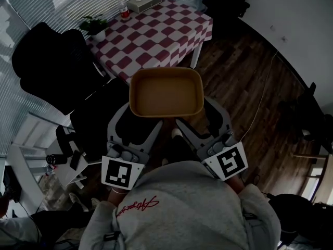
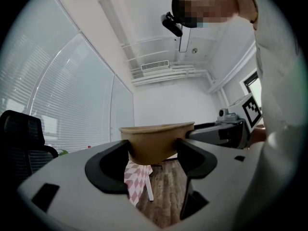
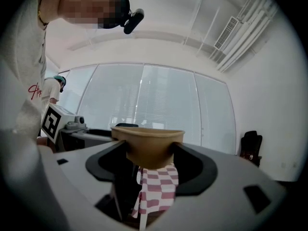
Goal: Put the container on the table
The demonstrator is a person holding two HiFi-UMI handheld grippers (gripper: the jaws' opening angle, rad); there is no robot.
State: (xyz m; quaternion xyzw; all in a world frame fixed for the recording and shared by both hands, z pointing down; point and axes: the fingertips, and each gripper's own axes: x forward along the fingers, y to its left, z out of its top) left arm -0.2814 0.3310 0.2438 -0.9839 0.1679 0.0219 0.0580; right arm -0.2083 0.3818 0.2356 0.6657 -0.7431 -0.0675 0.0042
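Note:
A tan, empty rectangular container (image 1: 166, 92) with rounded corners hangs in the air above the wooden floor, just short of the checkered table (image 1: 156, 33). My left gripper (image 1: 139, 120) is shut on its near left corner and my right gripper (image 1: 193, 119) on its near right corner. In the left gripper view the container (image 2: 156, 143) sits squeezed between both jaws, with the other gripper (image 2: 226, 129) beyond it. The right gripper view shows the container (image 3: 148, 148) clamped the same way, and the table's red-white cloth (image 3: 156, 189) below it.
On the table's far end stand a red-capped bottle (image 1: 123, 8), a white box (image 1: 144, 2) and a potted plant (image 1: 93, 25). A black office chair (image 1: 57, 66) stands left of the table. Window blinds run along the left. Dark wood floor (image 1: 244, 82) lies to the right.

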